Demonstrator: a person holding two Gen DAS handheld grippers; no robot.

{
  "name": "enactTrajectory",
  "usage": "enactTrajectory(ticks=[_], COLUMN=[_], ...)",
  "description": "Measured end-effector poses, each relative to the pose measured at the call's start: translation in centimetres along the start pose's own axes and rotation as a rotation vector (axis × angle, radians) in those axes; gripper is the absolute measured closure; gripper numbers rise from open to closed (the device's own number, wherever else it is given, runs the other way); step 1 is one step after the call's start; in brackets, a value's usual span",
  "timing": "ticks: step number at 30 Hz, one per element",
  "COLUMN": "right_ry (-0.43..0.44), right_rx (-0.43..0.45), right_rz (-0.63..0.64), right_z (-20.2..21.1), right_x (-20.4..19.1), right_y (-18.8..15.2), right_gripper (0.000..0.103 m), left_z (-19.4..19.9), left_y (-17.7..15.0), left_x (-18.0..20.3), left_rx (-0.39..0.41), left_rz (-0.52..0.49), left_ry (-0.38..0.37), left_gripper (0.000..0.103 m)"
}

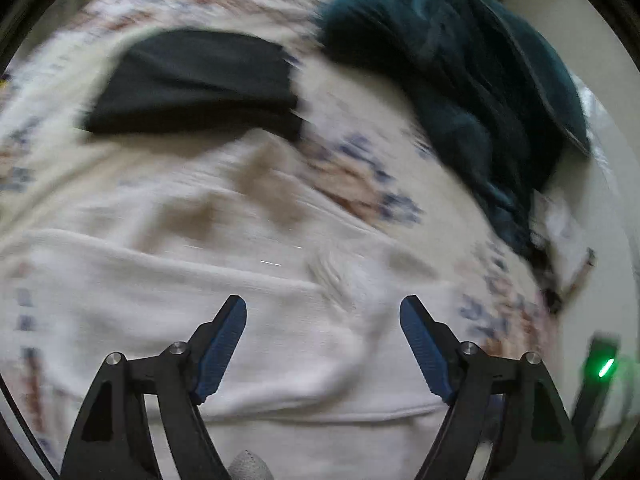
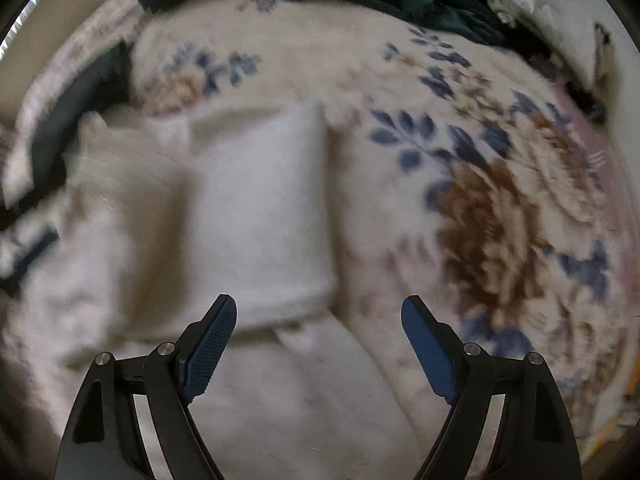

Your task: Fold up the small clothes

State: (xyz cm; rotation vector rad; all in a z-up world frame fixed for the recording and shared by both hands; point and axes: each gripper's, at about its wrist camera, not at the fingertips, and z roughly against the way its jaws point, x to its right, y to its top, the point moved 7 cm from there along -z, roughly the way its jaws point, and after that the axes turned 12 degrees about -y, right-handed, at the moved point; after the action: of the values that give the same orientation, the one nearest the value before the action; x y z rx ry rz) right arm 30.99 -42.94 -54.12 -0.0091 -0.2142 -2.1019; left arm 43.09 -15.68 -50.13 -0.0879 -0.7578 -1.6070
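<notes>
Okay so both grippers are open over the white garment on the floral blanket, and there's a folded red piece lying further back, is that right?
Not quite: the folded piece further back is black, not red, as the left wrist view shows. The rest holds: the left gripper and right gripper are both open over the white garment, which lies on the floral blanket.
</notes>
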Motion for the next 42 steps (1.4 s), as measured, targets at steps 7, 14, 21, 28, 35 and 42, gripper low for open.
enactTrajectory(ticks=[7,14,21,28,35,42], right_ry=[0.267,0.223,-0.036,-0.054,0.183,-0.072], right_rx=[-0.020,-0.042,-0.015,-0.124,-0.063,-0.010], right_rz=[-0.035,0.113,0.273,0.087,-0.035,0.393], right_z=[0.5,-2.7,-4.4,-4.4,-1.7,-5.6], right_x=[-5.1,-14.1,-14.6,-3.8,-7.9,-20.9], right_y=[5.0,8.7,7.8,5.6,8.0,8.1], right_gripper=[0.017,0.017,0.018,0.018,0.017,0.018], left_z=[9.5,8.7,6.9,6.9,6.6,6.8], left_y=[-1.1,-4.6,-5.3,-5.5,-4.5,-5.5], left_x=[-12.9,-18.7,-17.9,-18.9,-20.3,-19.3], left_rx=[0.089,0.005,-0.014,-0.043,-0.061,-0.093], left_rz=[0.064,0.154,0.176,0.172,0.164,0.150], left_ry=[0.413,0.503,0.416,0.396,0.436,0.415], left_gripper=[0.009,0.009,0.009,0.009,0.009,0.009])
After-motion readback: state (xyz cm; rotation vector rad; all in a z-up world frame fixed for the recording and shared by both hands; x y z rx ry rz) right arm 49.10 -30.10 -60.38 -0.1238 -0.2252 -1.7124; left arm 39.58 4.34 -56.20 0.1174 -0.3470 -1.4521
